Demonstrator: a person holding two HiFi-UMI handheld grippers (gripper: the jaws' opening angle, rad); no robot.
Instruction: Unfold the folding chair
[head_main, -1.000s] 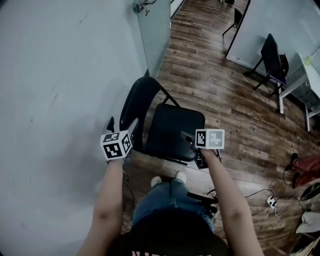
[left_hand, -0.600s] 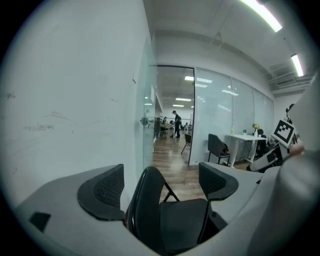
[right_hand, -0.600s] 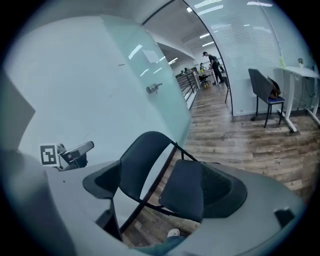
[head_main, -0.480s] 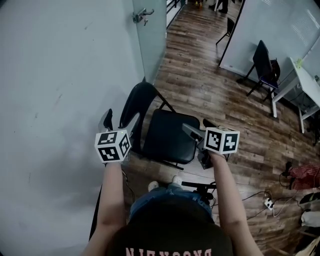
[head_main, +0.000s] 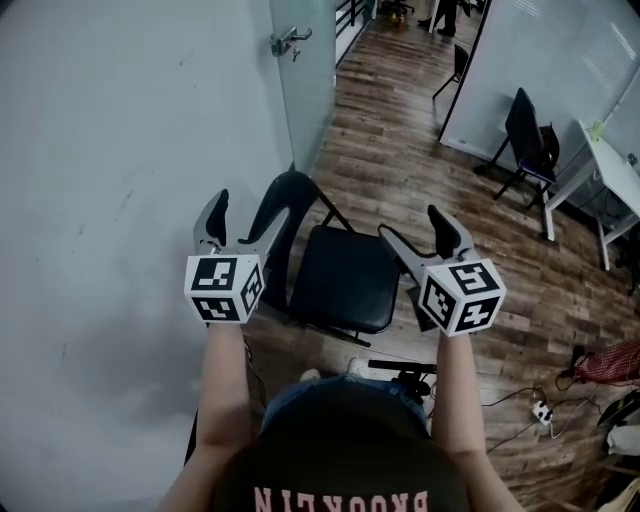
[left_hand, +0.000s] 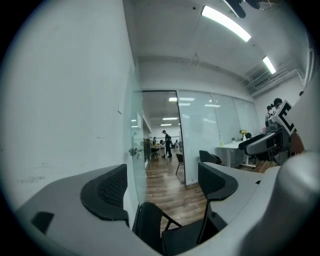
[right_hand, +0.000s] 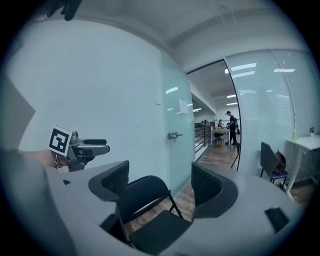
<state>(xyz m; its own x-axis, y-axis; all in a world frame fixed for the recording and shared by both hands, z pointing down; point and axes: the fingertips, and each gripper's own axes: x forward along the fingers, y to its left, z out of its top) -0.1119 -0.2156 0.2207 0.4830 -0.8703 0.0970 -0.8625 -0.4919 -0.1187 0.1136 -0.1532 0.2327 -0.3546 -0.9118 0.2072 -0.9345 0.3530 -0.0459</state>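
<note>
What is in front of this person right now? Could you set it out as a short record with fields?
Folding chair: unfolded, seat down and bare, standing on the wood floor beside the white wall
Left tool: held up clear of the chair, jaws apart, holding nothing
Right tool: held up clear of the chair, jaws apart though they have just been closing a little, nothing between them
Background: another dark chair near a white desk

Black tee (head_main: 340, 470) with pinkish lettering (head_main: 340, 499) on it, blue jeans (head_main: 290, 398), forearms bare. The left gripper (head_main: 243, 215) and right gripper (head_main: 418, 235) are both grey with black textured pads (left_hand: 107, 187), each with a white cube (head_main: 222, 288) of black square markers.
</note>
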